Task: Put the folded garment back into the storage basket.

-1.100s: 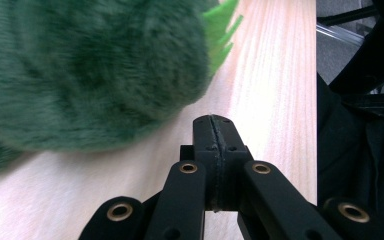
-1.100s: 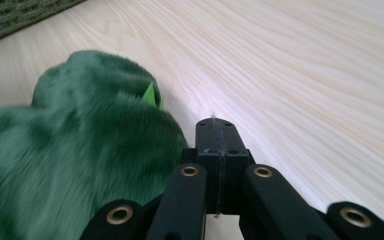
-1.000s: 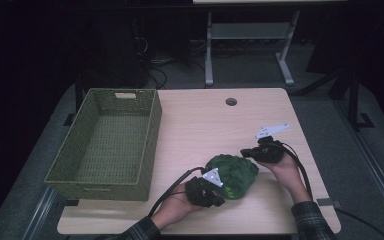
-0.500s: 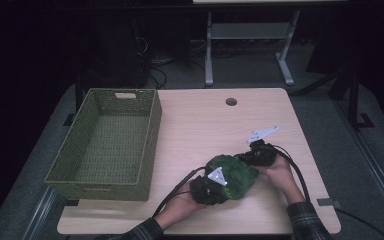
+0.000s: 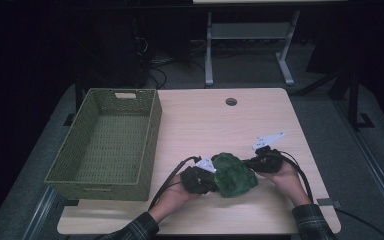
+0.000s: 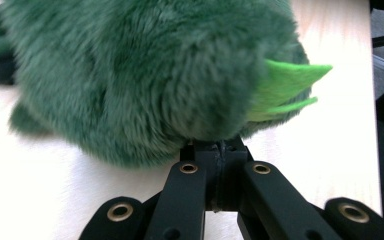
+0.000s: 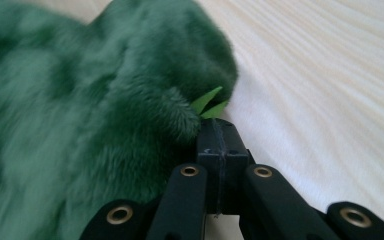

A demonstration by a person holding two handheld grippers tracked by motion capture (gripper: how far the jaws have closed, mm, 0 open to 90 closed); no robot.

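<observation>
A pale wooden table [image 5: 205, 125] is seen from above, with dark floor around it. Near the front edge, slightly right of centre, a dark green plush toy [image 5: 234, 174] lies on the tabletop. It is flanked by two hand-held grippers, one at each side.

The left gripper [image 5: 206, 176] is held against the toy's left side, with its cable looping back toward the near edge. In the left gripper view its black jaws are seen pressed together, their tips buried in the fur of the toy [image 6: 145, 75]; whether a tuft is pinched between them cannot be told. Bright green felt spikes [image 6: 285, 82] are seen sticking out at the toy's right in that view.

The right gripper [image 5: 252, 164] is held against the toy's right side, a grey three-cornered plate on top of it. In the right gripper view its jaws are likewise pressed together, with the tips touching the fur just beside small light green felt points [image 7: 207, 106]; a pinch on the fur cannot be confirmed.

A woven green basket [image 5: 150, 150] stands at the left of the table, well apart from the toy. A small round hole [image 5: 231, 101] is seen in the far part of the tabletop.
</observation>
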